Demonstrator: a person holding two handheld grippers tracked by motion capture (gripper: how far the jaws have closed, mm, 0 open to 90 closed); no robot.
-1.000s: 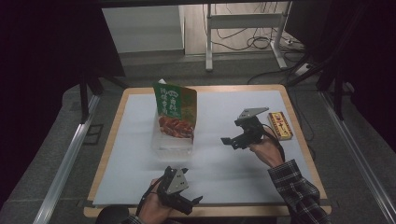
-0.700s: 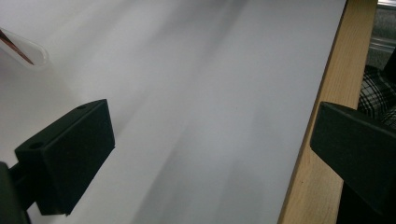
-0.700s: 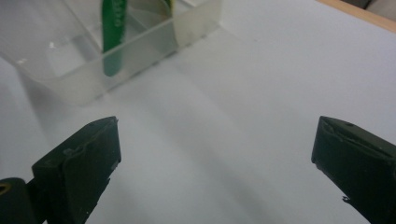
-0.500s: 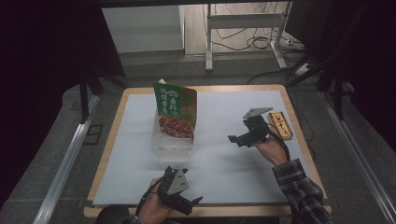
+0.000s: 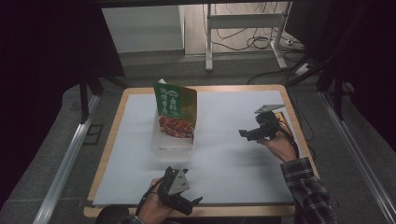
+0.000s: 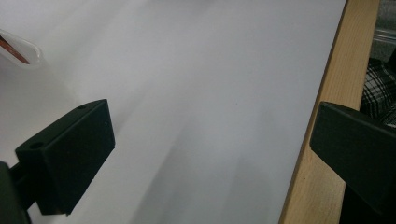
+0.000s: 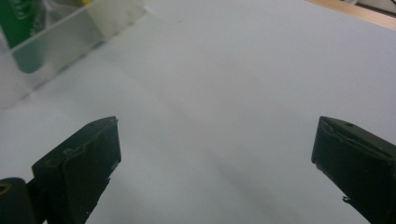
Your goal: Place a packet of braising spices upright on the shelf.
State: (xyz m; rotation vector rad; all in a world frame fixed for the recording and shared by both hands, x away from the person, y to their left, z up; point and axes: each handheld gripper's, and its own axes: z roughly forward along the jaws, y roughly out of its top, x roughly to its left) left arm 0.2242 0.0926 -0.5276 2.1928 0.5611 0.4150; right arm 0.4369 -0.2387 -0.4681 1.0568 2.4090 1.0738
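The right gripper (image 5: 243, 134) is hanging over the right part of the white sheet (image 5: 224, 154), its jaws standing wide apart with nothing between them; in the right gripper view (image 7: 215, 154) they are framing bare sheet. Just behind the right hand (image 5: 279, 145), a small yellow-and-red packet (image 5: 283, 117) is lying near the right edge of the table (image 5: 112, 126).

The left gripper (image 5: 194, 201) is sitting at the near edge of the sheet, jaws also spread wide and holding nothing; the left gripper view (image 6: 212, 154) is showing sheet and the wooden table rim between them.

The pouch (image 5: 175, 109), green with a red food picture, is standing upright in a clear box (image 5: 172, 147) at the middle of the sheet. Both grippers are well apart from it. 1 corner of the box (image 7: 70, 37) is showing at the upper left of the right gripper view.
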